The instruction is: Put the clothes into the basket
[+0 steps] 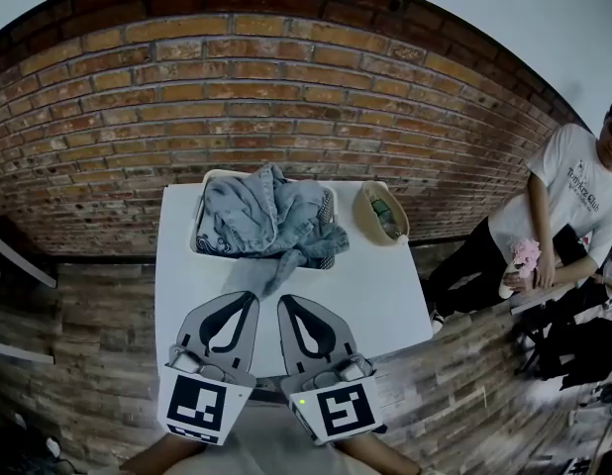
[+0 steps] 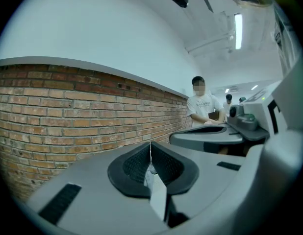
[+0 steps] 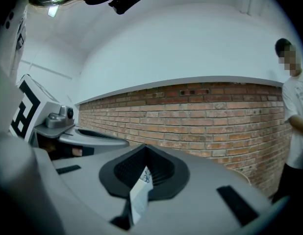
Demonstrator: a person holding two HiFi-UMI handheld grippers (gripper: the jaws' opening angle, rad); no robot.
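— What can't you make out?

— Most of the basket (image 1: 331, 209). The clothes (image 1: 261, 216), a heap of pale blue denim, fill it and cover nearly all of its rim. Only a patch of dark mesh wall shows at the right, and a little at the left. One loose end of denim hangs over the near side onto the white table (image 1: 385, 295).

— And the grippers?

— The left gripper (image 1: 251, 299) and the right gripper (image 1: 285, 303) sit side by side over the near part of the table. Their tips point at the basket and stop just short of that hanging end. Each gripper's own view shows its dark pads pressed together with nothing gripped. (A pale sliver sits in the slot behind the pads in both views; I can't tell what it is.) The bottom edge cuts off the arms behind them.

— Anything else unclear?

— The round woven bowl (image 1: 380, 213) just right of the basket holds something greenish, too small to name. A person (image 1: 573, 191) stands off to the table's right, partly cut off by the frame, holding something pink (image 1: 525, 255).

— Room to move?

— There is open table top to the right of the grippers and a strip to their left. The basket and bowl sit along the far edge, toward the brick wall (image 1: 286, 87). Plank floor (image 1: 78, 364) lies on both sides of the table.
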